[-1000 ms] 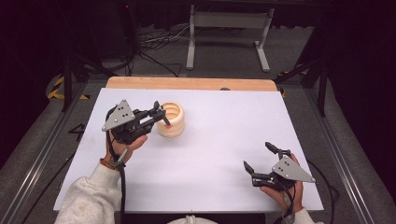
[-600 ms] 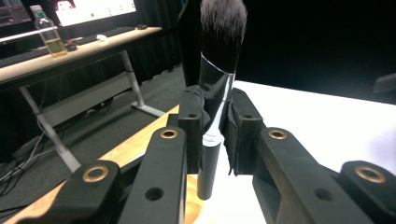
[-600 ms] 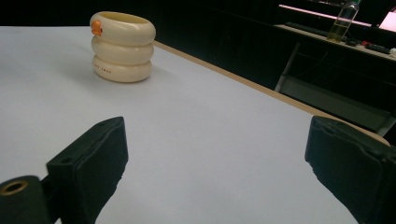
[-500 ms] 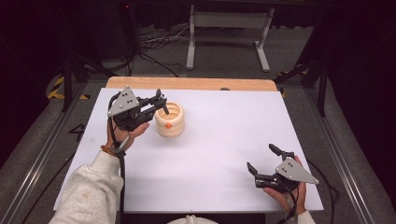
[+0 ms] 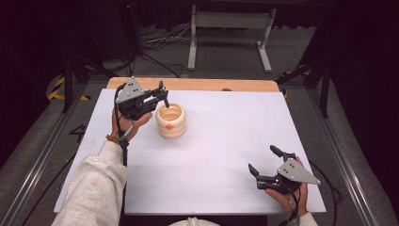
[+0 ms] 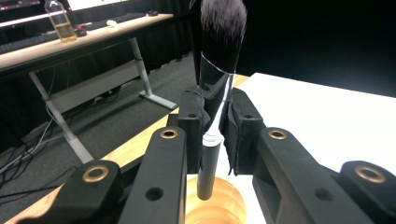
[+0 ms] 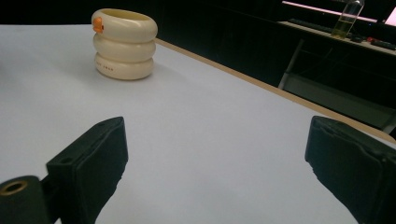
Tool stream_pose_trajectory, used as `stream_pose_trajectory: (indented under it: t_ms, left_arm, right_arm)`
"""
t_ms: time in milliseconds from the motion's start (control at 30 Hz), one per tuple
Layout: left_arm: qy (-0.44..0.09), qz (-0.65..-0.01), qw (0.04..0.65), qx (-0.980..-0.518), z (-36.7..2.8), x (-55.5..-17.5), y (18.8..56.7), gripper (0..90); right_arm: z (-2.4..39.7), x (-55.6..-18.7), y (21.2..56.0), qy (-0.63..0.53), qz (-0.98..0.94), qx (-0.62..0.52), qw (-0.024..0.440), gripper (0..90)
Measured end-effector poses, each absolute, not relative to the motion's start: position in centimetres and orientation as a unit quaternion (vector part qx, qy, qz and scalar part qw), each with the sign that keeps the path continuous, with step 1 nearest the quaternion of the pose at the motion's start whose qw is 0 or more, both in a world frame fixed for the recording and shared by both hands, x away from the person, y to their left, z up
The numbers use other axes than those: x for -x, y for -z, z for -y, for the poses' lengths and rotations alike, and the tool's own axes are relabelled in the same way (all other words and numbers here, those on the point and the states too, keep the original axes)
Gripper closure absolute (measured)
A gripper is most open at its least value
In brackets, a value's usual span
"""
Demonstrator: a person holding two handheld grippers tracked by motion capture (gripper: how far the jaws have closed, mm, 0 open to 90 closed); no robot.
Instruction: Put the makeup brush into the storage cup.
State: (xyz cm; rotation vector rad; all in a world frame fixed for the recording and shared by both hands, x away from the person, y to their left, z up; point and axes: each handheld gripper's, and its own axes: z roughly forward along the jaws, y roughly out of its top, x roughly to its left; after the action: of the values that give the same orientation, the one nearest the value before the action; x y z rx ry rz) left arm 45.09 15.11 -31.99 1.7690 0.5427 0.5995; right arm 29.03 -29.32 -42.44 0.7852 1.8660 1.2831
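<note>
Since the earlier frames the left gripper (image 5: 160, 96) has been carried from beside the cream holder (image 5: 171, 120) toward the far edge of the tabletop (image 5: 226, 141), and is now held above the holder's far-left rim. The right gripper (image 5: 266, 165) has been drawn slightly nearer the near right corner and is kept idle there, its jaws spread wide with nothing between them.

In the left gripper view the jaws are seen clamped on a black makeup brush (image 6: 215, 88), held upright, bristles up, handle end hanging over the holder's open mouth (image 6: 219, 205). It is judged that the brush is being lined up for lowering into the holder; whether the handle tip is already inside the rim cannot be told.

Holder placement: left part of the tabletop, toward the far edge, with an orange stud (image 7: 97, 24) on its top ring.

From above the brush is barely made out against the gripper. Small lettering on the holder's lowest ring is unreadable.
</note>
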Motion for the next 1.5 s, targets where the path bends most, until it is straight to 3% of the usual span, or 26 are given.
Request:
stream_pose_trajectory:
  t_ms: [1067,1500]
  left_arm:
    - [-0.203,-0.265,0.549,-0.766,-13.7,-46.7,38.4,78.9]
    - [-0.194,-0.266,0.545,-0.771,-13.4,-46.7,39.2,78.8]
  right_arm:
    - [29.0,-29.2,42.8,-0.488,-0.739,-0.299,0.356,7.3]
    - [28.9,-29.2,42.8,-0.49,-0.74,-0.298,0.351,7.7]
